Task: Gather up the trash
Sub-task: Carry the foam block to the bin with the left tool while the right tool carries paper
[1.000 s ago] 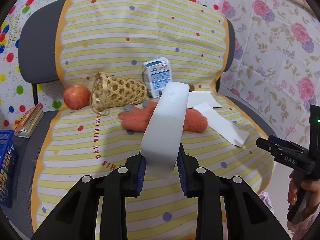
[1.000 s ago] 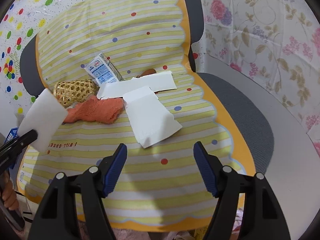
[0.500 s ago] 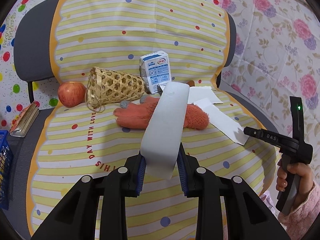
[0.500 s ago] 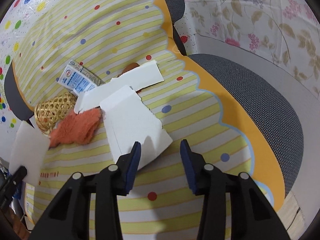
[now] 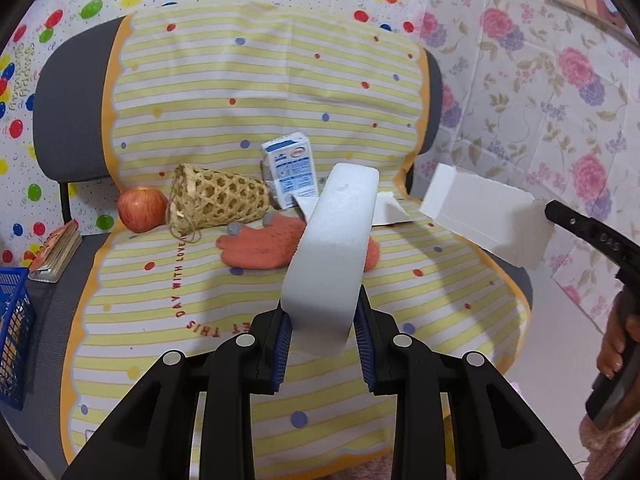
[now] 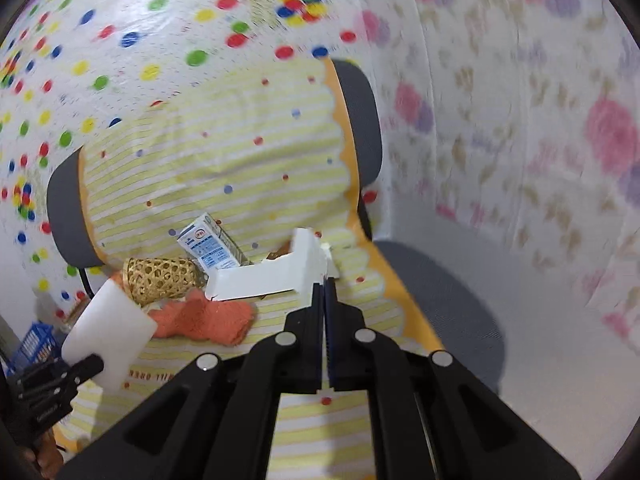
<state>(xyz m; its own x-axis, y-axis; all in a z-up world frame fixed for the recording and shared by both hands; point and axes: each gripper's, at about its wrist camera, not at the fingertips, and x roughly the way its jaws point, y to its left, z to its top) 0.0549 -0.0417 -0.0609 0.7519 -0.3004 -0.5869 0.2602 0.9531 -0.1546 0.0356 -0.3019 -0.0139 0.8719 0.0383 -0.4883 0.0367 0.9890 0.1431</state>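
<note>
White foam block sits clamped btwn the blue pads of the left gripper, standing up and leaning away over the seat; right-wrist view shows the same block at lower left. Right gripper has its fingers pinched nearly together on a white cardboard piece, lifted clear of the seat; from the left-wrist view that piece hangs in the air at right, off the black finger of the right gripper, w/ the person's hand on the handle below.

Chair is grey, draped w/ a yellow striped cover w/ dots. On the seat: 1 red apple at left, touching a woven bamboo basket lying on its side; a blue-and-white milk carton upright behind; an orange glove in front of the basket, partly hidden by the foam. A 2nd white cardboard piece lies flat next to the carton and glove. Blue crate and a booklet at far left. Right-wrist view is motion-blurred, esp. the walls.
</note>
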